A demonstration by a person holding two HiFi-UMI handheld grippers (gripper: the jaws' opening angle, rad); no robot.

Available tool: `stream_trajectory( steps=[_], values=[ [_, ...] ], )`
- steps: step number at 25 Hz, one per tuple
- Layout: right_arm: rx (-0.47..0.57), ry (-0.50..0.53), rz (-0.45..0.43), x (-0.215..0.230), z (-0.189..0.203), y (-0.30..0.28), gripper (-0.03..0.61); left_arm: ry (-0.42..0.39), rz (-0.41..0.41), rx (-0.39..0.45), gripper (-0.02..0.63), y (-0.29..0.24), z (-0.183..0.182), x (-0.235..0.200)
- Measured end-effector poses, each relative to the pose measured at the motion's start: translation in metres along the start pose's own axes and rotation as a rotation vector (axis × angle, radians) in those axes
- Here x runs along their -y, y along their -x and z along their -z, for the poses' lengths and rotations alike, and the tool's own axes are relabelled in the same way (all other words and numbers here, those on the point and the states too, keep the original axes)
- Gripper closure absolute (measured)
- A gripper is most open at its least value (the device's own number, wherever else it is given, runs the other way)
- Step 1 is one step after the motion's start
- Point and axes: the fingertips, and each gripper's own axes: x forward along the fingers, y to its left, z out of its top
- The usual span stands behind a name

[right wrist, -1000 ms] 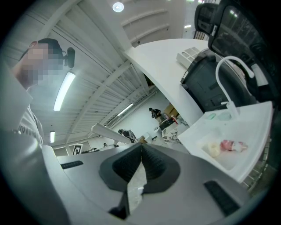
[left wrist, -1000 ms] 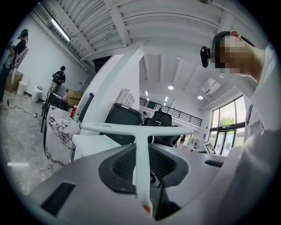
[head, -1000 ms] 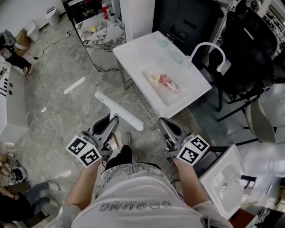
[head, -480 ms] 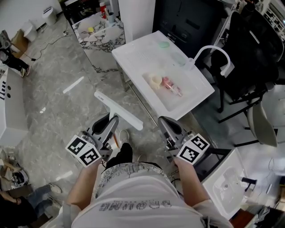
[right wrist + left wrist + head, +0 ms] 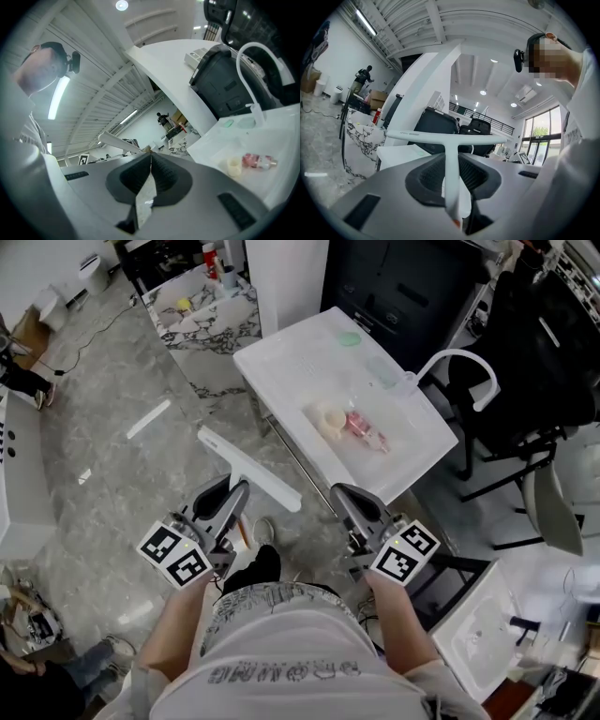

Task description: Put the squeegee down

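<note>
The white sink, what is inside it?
A cream round thing and a pink bottle-like thing lie in the sink. The sink bottom right under them is covered.

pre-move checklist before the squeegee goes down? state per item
1. Left gripper clamped on squeegee handle: ok.
2. Right gripper shut, nothing in it: ok.
3. Squeegee over table: not ok; it appears to hang over the floor, short of the edge.
4. Flat free room on the table beside the basin: ok.
5. Cup and bottle lie in the basin, off that flat part: ok.
6. Table dry: cannot tell.
</note>
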Motion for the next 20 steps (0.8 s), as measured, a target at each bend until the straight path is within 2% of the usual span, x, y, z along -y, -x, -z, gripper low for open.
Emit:
stream_trajectory(
  steps=[6, 16, 20],
  values=[
    [-0.015, -0.023, 0.032, 0.022, -0.01, -0.053, 0.569, 0.029, 0.011, -0.026, 0.518, -0.025, -0.018, -0.052],
    [-0.018, -0.006, 0.033, 0.024, -0.011, -0.064, 0.569, 0.027, 0.019, -0.015, 0.518, -0.028, -0.02, -0.064],
    [-0.024, -0.008, 0.053, 0.03, -0.015, -0.094, 0.569, 0.04, 0.032, -0.025, 0.518, -0.038, -0.031, -0.095]
  ],
)
